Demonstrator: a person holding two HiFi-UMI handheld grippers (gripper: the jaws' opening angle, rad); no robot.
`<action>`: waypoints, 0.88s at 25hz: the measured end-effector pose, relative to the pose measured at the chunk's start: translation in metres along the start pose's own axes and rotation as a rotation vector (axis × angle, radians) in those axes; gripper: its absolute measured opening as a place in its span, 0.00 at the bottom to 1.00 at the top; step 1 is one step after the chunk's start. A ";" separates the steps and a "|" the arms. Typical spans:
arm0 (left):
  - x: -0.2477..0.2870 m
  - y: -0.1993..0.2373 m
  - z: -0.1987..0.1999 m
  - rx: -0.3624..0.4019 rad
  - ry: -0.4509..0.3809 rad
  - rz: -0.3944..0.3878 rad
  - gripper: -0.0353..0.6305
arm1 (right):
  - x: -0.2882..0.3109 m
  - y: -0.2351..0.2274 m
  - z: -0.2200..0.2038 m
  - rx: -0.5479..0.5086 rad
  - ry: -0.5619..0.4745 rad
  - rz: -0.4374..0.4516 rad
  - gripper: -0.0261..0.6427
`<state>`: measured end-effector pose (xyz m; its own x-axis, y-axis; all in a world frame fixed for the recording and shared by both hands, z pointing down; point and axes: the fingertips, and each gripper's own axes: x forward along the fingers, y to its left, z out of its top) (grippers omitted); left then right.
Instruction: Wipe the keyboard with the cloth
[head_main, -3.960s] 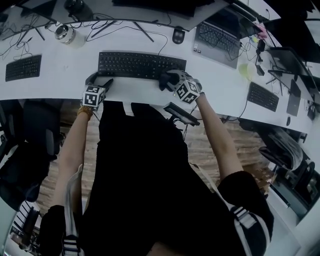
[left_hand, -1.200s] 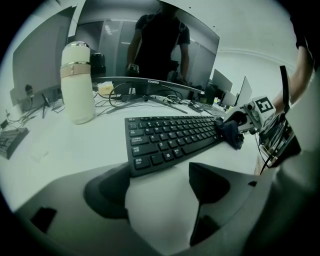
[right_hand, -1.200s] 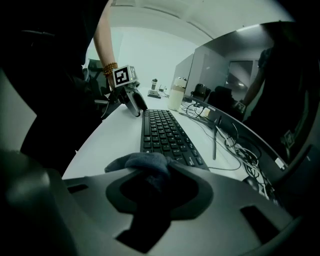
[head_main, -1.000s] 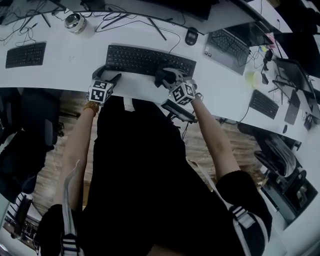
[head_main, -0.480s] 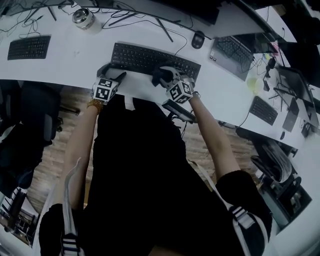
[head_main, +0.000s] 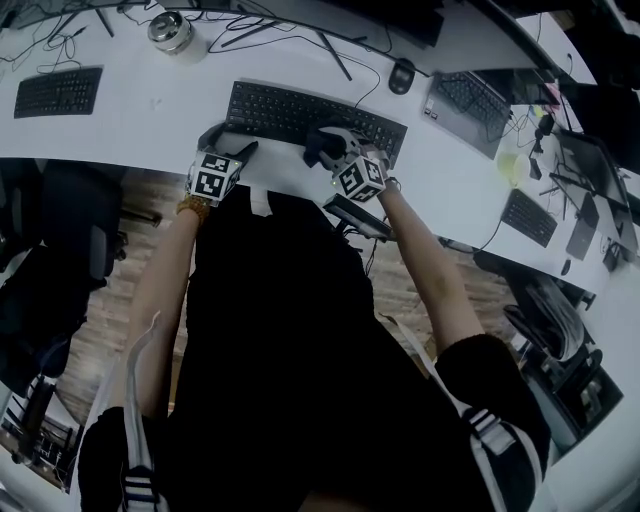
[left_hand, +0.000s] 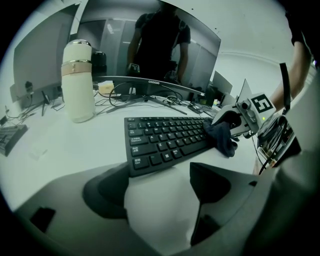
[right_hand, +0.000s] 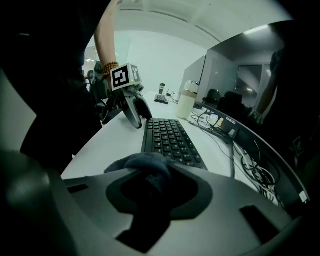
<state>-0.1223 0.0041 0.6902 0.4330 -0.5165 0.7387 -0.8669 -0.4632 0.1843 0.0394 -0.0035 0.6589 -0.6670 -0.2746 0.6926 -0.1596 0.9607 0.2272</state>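
Head view: the keyboard (head_main: 300, 112) lies on the white desk (head_main: 150, 120) at my 12 o'clock. The dark cloth (right_hand: 145, 167) rests on its near key rows, right of centre, pinched between the closed jaws of the right gripper (head_main: 324, 149). The left gripper (left_hand: 160, 192), jaws spread and empty, sits at the keyboard's 7 o'clock corner. I judge the wiping stroke under way. Next, I drag the cloth toward 9 o'clock along the rows under light pressure.

Left gripper (left_hand: 159, 186) jaws apart, angled down; right gripper (right_hand: 150, 192) clamped on cloth (right_hand: 142, 162).
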 end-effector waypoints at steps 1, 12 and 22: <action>0.000 -0.001 0.001 -0.003 -0.001 -0.006 0.61 | 0.001 0.000 0.000 0.001 -0.001 0.000 0.18; 0.001 -0.001 -0.002 0.012 0.013 -0.024 0.62 | 0.021 0.000 0.022 0.001 -0.022 0.012 0.18; 0.000 -0.004 0.003 -0.016 0.003 -0.051 0.62 | 0.039 0.001 0.042 -0.022 -0.042 0.034 0.18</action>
<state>-0.1185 0.0039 0.6872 0.4765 -0.4904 0.7297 -0.8473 -0.4777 0.2323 -0.0174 -0.0114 0.6569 -0.7016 -0.2394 0.6712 -0.1205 0.9682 0.2194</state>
